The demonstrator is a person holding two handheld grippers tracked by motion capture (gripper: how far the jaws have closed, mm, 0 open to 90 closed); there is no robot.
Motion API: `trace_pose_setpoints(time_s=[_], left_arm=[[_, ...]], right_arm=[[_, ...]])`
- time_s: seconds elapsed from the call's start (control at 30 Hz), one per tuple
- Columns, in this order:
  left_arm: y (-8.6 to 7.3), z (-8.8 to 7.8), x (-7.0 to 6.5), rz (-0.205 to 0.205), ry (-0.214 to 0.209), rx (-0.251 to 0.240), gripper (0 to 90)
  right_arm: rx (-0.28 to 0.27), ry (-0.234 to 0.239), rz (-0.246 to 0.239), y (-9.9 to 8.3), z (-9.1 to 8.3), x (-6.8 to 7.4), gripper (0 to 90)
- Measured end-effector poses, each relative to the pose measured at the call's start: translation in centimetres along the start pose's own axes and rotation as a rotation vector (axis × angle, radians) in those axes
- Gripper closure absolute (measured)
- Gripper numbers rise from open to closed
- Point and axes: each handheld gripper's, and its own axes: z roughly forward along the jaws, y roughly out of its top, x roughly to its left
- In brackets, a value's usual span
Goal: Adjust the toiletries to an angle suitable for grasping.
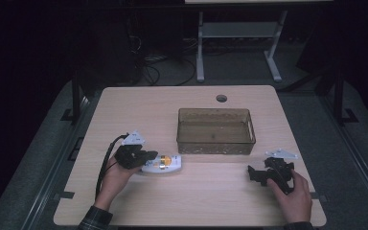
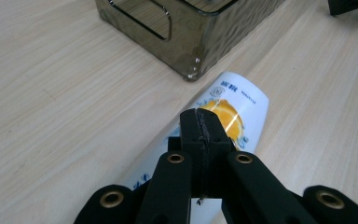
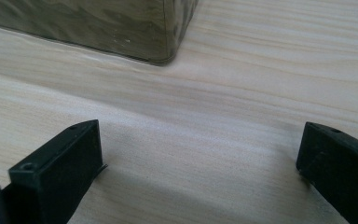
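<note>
A white tube with an orange picture (image 1: 166,164) lies on the wooden table (image 1: 139,110), just left of the front left corner of a clear brownish bin (image 1: 215,111). My left gripper (image 1: 149,156) sits over the tube's left end. In the left gripper view its jaws are pressed together above the tube (image 2: 242,100), and nothing shows between them; I cannot tell if they touch it. My right gripper (image 1: 255,173) rests low near the table's front right. In the right gripper view it (image 3: 200,149) stands open over bare wood.
The bin (image 2: 191,46) looks empty, and its corner (image 3: 98,28) is close ahead of the right gripper. A round cable hole (image 1: 221,98) lies behind the bin. Beyond the table are dark floor, cables and a white desk frame (image 1: 239,31).
</note>
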Motion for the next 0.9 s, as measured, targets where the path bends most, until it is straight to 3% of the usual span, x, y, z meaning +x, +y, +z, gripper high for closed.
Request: trace_pose_setpoints(time_s=[0.6, 0.77, 0.9], left_arm=[[2.6, 4.5, -0.4, 0.029, -0.047, 0.025, 89.6], [2.8, 5.5, -0.7, 0.053, -0.031, 0.056, 89.6], [2.7, 6.0, -0.7, 0.048, -0.031, 0.069, 89.6]], right_arm=[[0.000, 0.000, 0.000, 0.0, 0.0, 0.0, 0.0], [0.000, 0.000, 0.000, 0.0, 0.0, 0.0, 0.0], [0.000, 0.000, 0.000, 0.0, 0.0, 0.0, 0.0]])
